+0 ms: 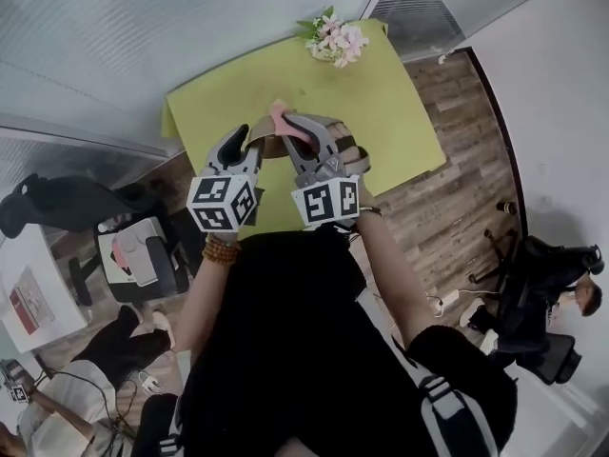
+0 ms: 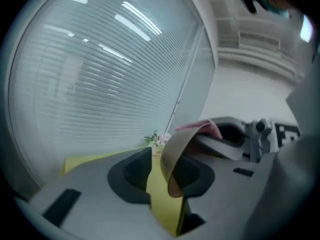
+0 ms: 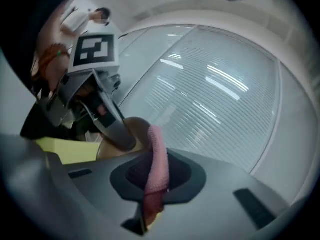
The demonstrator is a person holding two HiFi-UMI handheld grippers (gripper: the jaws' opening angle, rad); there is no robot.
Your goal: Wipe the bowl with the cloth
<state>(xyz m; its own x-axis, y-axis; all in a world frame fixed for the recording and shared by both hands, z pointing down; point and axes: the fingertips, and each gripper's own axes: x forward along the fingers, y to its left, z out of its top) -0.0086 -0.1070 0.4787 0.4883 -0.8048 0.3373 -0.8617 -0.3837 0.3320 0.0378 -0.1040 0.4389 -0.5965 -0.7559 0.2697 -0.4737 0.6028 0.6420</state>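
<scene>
In the head view, at centre, we see the left hand-held gripper (image 1: 245, 143) and the right hand-held gripper (image 1: 297, 129) meet at the bowl (image 1: 271, 145) over the green tabletop (image 1: 381, 93). Left gripper view: jaws partly apart, released, with the bowl's rim between them (leaning on the right-hand pad). Right gripper view, lower centre: jaws clenched on the pink cloth (image 3: 157, 159), just in front of the bowl.

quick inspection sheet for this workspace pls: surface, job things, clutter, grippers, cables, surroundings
surface: green table, standing on a wooden floor
job's things: tan bowl raised above the table; pink cloth against its rim
clutter: bunch of flowers at the table's far edge
grippers: left gripper has its jaws apart with the bowl's rim between them and a gap on one side; right gripper is shut on the pink cloth
cables: what looks like a thin cable on the floor, low left
surroundings: window blinds; office chair at right
</scene>
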